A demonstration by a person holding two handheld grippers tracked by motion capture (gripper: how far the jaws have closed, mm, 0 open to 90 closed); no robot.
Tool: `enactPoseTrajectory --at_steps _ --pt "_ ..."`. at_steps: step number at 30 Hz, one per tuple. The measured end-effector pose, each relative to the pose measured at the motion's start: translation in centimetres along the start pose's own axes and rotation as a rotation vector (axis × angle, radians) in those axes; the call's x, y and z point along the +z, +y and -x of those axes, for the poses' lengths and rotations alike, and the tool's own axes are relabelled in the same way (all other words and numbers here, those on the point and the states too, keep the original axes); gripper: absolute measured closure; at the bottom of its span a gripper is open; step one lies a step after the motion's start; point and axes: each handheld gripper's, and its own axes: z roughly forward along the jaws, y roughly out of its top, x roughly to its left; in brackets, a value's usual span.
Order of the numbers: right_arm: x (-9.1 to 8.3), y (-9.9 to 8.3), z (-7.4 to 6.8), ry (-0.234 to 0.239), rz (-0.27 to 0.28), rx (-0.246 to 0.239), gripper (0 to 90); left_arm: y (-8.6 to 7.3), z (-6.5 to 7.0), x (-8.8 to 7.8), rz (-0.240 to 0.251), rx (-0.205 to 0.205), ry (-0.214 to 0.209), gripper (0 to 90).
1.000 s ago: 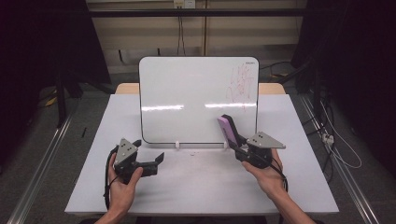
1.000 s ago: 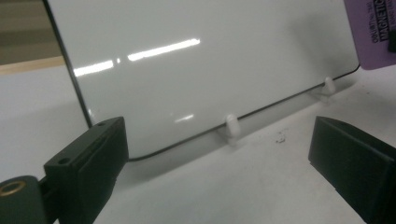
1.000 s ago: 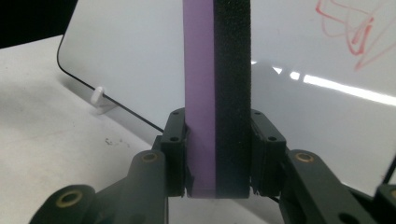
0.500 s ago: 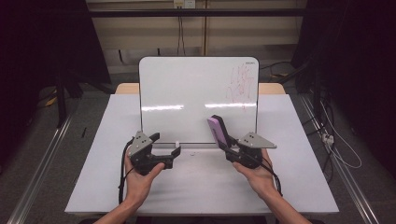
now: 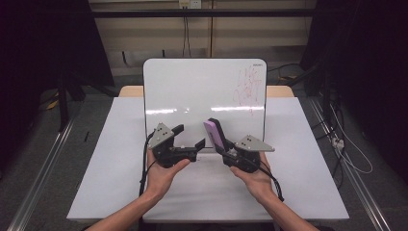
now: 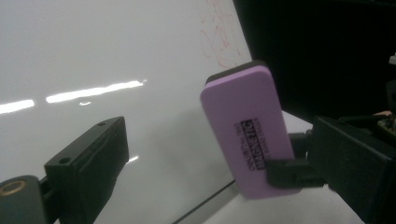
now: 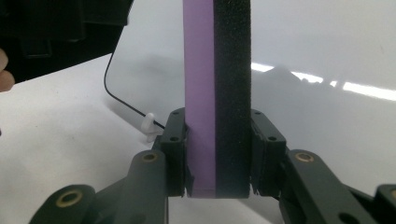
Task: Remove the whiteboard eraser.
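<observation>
A purple eraser with a black felt back stands tilted in front of the whiteboard. My right gripper is shut on its lower end. In the right gripper view the jaws clamp the purple face and the felt side of the eraser at the right gripper. My left gripper is open just left of the eraser, pointing at it. In the left gripper view the eraser shows its printed purple face, close ahead and apart from my left finger.
The whiteboard leans upright at the back of the white table, with red scribbles at its top right. A small white peg sits at the board's lower corner. Dark floor and cables lie beyond the table's right edge.
My left hand has moved right toward the middle and risen a little. My right hand has carried the eraser slightly left, so the two grippers now stand close together.
</observation>
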Motion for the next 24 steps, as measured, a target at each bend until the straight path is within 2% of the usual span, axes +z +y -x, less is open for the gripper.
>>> enactPoseTrajectory --at_steps 1,3,8,9,15,17,20,24 --pt "0.1 0.0 -0.1 0.001 0.002 0.003 64.3 0.2 0.0 0.2 0.008 0.006 0.002 5.3" --pt "0.1 0.1 -0.2 0.004 0.017 0.016 64.2 0.4 -0.1 0.6 0.040 -0.024 0.002 5.7" --pt "0.3 0.0 -0.2 0.021 0.040 0.066 64.2 -0.1 0.1 1.4 0.033 -0.018 0.002 6.0" --pt "0.3 0.0 -0.3 0.028 0.045 0.074 64.2 -0.2 0.1 1.5 0.048 -0.017 0.005 6.5" --pt "0.6 -0.3 -0.7 0.058 0.070 0.129 64.2 -0.4 0.6 1.7 0.096 -0.049 -0.031 12.0" --pt "0.8 -0.5 -0.9 0.067 0.072 0.146 64.2 -0.7 0.8 1.7 0.103 -0.049 -0.034 13.3" --pt "1.0 -0.6 -1.2 0.069 0.086 0.147 64.2 -0.9 0.8 1.6 0.111 -0.055 -0.030 17.7" --pt "1.1 -0.8 -1.2 0.079 0.092 0.169 64.2 -1.5 0.5 2.0 0.121 -0.098 -0.039 23.0"
